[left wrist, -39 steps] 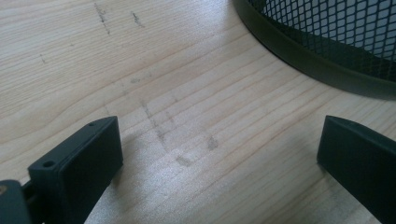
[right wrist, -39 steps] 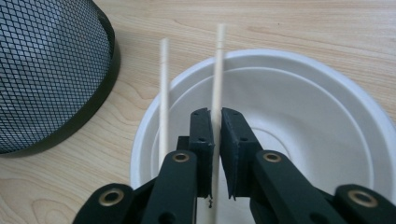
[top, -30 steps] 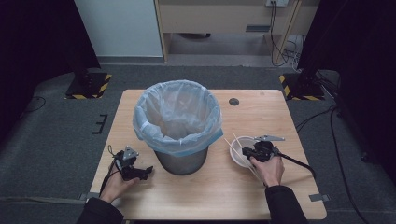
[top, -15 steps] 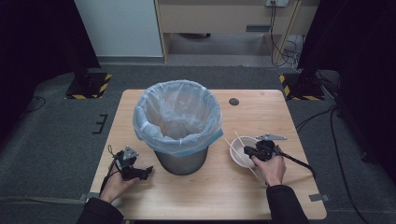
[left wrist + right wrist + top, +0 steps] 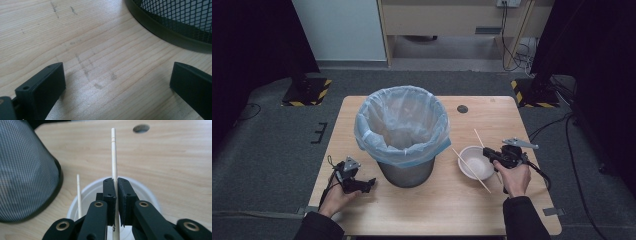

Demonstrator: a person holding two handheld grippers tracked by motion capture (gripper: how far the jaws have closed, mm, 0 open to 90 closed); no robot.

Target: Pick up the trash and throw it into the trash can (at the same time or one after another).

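A metal mesh bin (image 5: 404,167) lined with a pale blue bag (image 5: 402,125) stands mid-table. Right of it sits a white bowl (image 5: 472,165). My right gripper (image 5: 487,154) hovers at the bowl's right rim, shut on a wooden chopstick (image 5: 114,157) that points away across the table. In the right gripper view, the right gripper (image 5: 115,181) clamps the stick between its pads. A second chopstick (image 5: 79,195) lies across the bowl (image 5: 150,195). My left gripper (image 5: 369,183) rests low on the table at the bin's left, and in its own view the left gripper (image 5: 116,70) is open on nothing.
The bin's dark base ring (image 5: 172,33) is close ahead of the left jaws. A round cable hole (image 5: 462,108) sits in the wooden table (image 5: 437,210) at the back, right of the bin. Grey carpet surrounds the table.
My right hand has shifted slightly to the right over the bowl with the chopstick in its jaws. The left gripper has stayed where it was.
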